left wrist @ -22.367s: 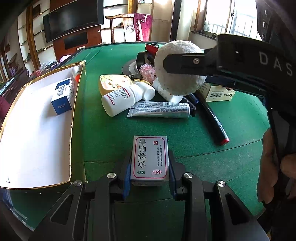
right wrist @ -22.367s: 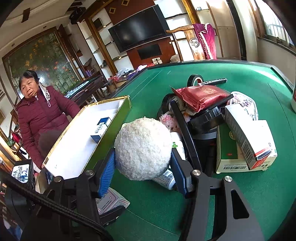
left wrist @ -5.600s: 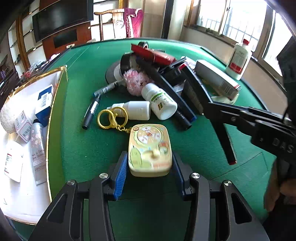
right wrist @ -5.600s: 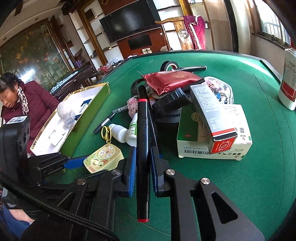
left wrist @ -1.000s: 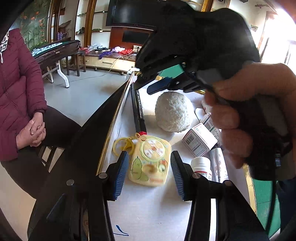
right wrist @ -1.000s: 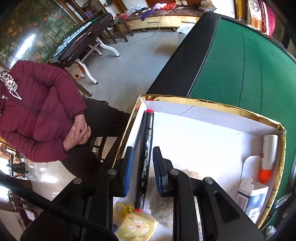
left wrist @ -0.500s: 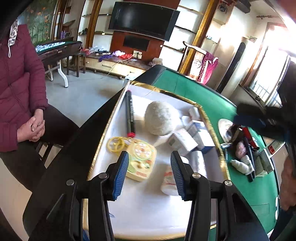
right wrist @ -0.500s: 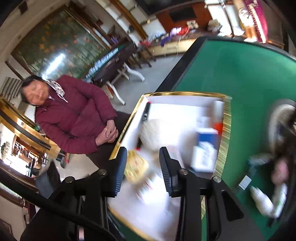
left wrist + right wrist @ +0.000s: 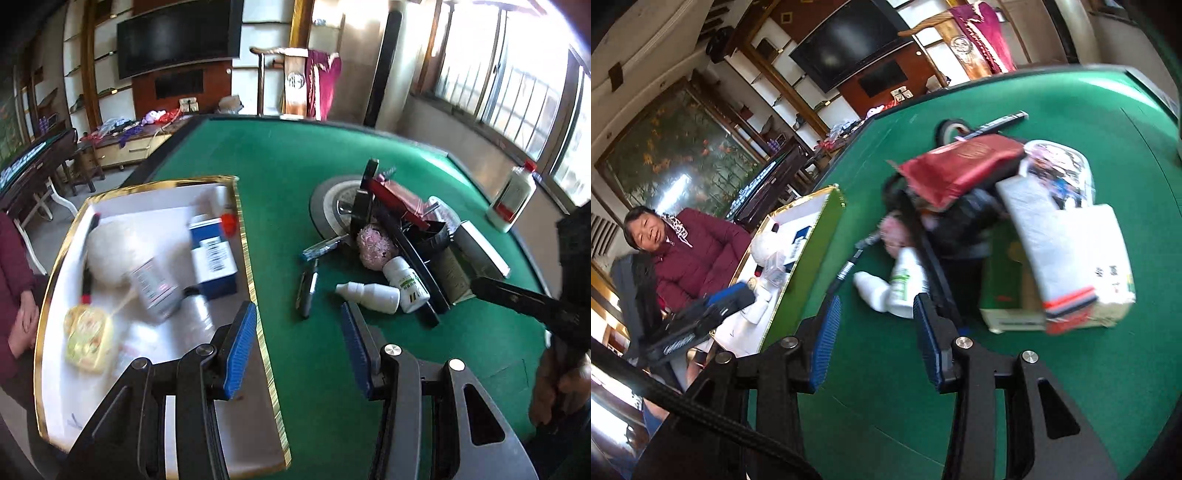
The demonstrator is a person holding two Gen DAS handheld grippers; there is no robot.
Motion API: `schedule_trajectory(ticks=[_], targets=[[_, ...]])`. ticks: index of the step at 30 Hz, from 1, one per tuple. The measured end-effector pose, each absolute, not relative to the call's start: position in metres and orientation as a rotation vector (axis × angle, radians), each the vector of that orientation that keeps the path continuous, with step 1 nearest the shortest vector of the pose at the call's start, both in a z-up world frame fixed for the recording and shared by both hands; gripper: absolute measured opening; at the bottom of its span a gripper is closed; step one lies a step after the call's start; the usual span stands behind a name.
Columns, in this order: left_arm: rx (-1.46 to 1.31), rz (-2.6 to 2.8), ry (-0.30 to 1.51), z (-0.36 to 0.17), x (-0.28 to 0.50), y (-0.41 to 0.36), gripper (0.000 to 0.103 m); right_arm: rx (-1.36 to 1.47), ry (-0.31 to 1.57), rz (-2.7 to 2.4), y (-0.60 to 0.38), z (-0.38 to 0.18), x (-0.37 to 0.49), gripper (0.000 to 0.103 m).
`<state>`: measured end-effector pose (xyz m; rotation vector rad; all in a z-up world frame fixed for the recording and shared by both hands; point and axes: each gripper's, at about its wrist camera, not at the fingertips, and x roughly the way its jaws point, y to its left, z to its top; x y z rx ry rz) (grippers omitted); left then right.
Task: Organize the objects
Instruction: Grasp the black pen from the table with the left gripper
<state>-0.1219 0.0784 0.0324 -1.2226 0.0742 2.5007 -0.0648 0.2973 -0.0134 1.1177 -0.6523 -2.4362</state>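
My left gripper (image 9: 299, 343) is open and empty over the green table beside the gold-rimmed white tray (image 9: 255, 295). In the tray lie the yellow case (image 9: 88, 338), a white fluffy ball (image 9: 110, 254), a black marker (image 9: 88, 266), a blue box (image 9: 212, 258) and small boxes. My right gripper (image 9: 873, 332) is open and empty, just short of two white bottles (image 9: 897, 284). The same bottles (image 9: 391, 291) show in the left wrist view, with a black pen (image 9: 308, 288) beside them.
A pile on the table holds a pink plush (image 9: 375, 245), a red pouch (image 9: 960, 166), a white carton (image 9: 1067, 251), black straps and a tape roll (image 9: 332, 206). A white bottle (image 9: 511, 199) stands far right. A seated person (image 9: 683, 243) is beyond the tray.
Both grippers have swung away from the tray toward the pile on the green table. The yellow case and the marker stay in the tray.
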Motion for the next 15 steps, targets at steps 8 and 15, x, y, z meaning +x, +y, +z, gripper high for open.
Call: schedule_trajectory(ticks=[8,15], targets=[[-1.493,2.422,0.167,-0.008,-0.187,0.12,0.025,1.031,-0.764,-2.35,0.305,-0.006,-0.054,0.041],[-1.561,2.395,0.299,-0.032,-0.197,0.141,0.018,1.032,-0.749,-2.305,0.303,-0.011,-0.05,0.041]])
